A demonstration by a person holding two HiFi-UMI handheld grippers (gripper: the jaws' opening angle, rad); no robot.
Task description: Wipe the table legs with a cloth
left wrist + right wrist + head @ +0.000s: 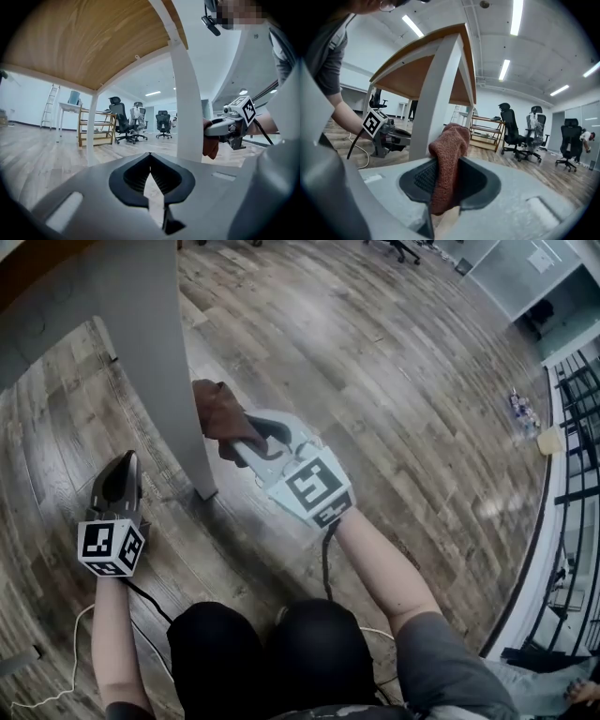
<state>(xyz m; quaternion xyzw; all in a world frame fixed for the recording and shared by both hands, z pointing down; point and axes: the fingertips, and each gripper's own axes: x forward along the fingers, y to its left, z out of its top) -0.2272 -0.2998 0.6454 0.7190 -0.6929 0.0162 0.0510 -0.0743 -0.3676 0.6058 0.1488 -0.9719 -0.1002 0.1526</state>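
At the left, the left gripper [127, 463] is hovering low near the wooden floor [394, 381]. It is sitting near the table leg but apart from it, and its jaws are pressed together with nothing between them. In the middle, a white table leg [164, 362] is running down from the wooden tabletop [89, 42] to its foot on the floor. Just right of the leg, a rust-brown cloth [217, 411] is bunching against the leg's side, part way up from the foot. The right gripper [246, 435] is clamping that cloth. Its jaws are closing narrowly on the folded fabric, and a tuft is sticking out past the tips.

Several things could go wrong from here. Only the bunched tuft seems to be meeting the leg, so a stroke may wipe a thin stripe and miss the corners and far faces. A hard push could drag the cloth out of the jaws, or let the hard jaw tips scrape the leg's finish. The cable [326, 563] trailing from the right gripper could catch on the person's knees.

The leg's square edges and its foot are looking like the tight spots, and the tabletop's underside is capping any upward stroke. The floor to the right is lying wide open, with office chairs [515, 131] well apart. That is leaving the right gripper free space to swing round. The left gripper is crowding the leg's other side.
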